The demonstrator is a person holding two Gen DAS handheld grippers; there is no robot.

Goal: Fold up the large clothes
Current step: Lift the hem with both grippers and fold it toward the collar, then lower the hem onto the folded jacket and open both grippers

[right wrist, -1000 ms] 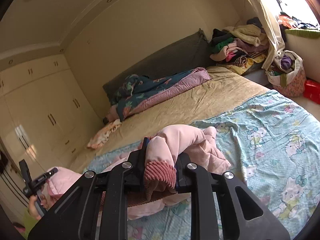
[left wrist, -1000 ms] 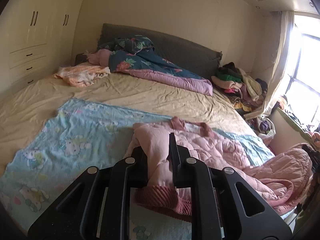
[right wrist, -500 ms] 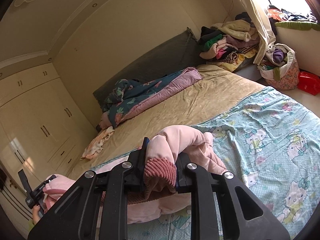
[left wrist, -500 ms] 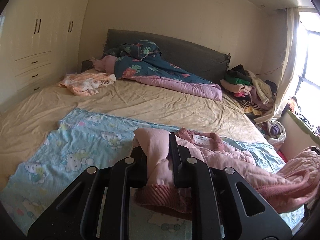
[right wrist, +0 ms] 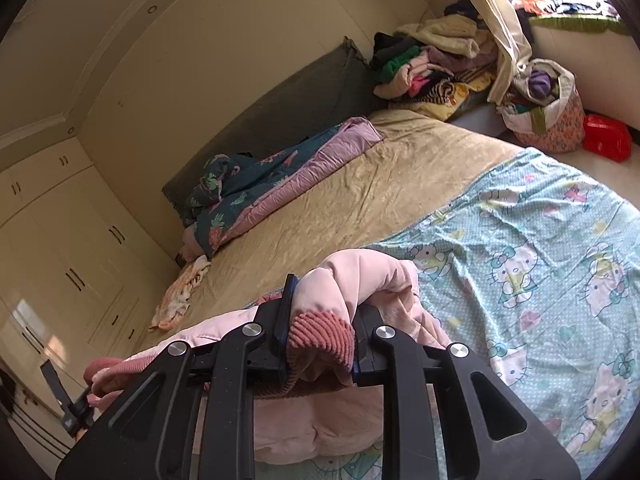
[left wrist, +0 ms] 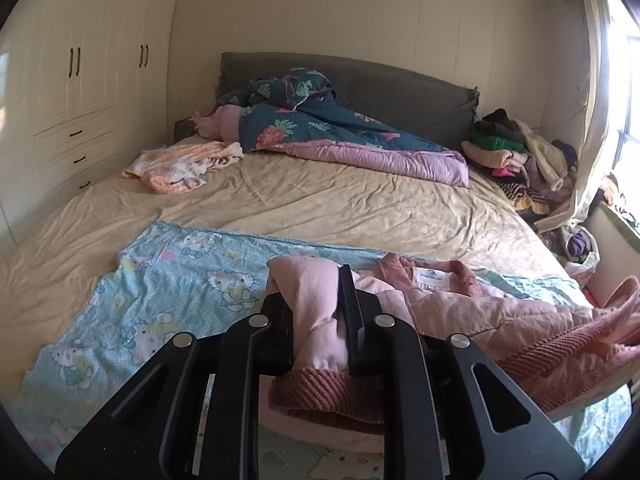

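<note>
A pink quilted jacket (left wrist: 460, 308) with dark pink ribbed cuffs hangs stretched between my two grippers, above a light blue cartoon-cat sheet (left wrist: 168, 280) on the bed. My left gripper (left wrist: 318, 320) is shut on one sleeve end, its ribbed cuff (left wrist: 320, 396) drooping below the jaws. My right gripper (right wrist: 322, 320) is shut on the other sleeve end, with the ribbed cuff (right wrist: 320, 332) between the jaws. The jacket body (right wrist: 320, 420) sags below the right gripper. The collar with a white label (left wrist: 434, 276) faces up.
The bed has a beige sheet (left wrist: 320, 204), a rumpled teal and purple quilt (left wrist: 320, 128) by the grey headboard, and a small peach garment (left wrist: 180, 164) at far left. A clothes pile (left wrist: 516, 148) and a full bag (right wrist: 544, 108) stand at the right. White wardrobes (left wrist: 80, 80) line the left wall.
Both grippers have risen and tilted upward while still holding the sleeves. The jacket is lifted and pulled more taut between them. The right view has swung further to the left.
</note>
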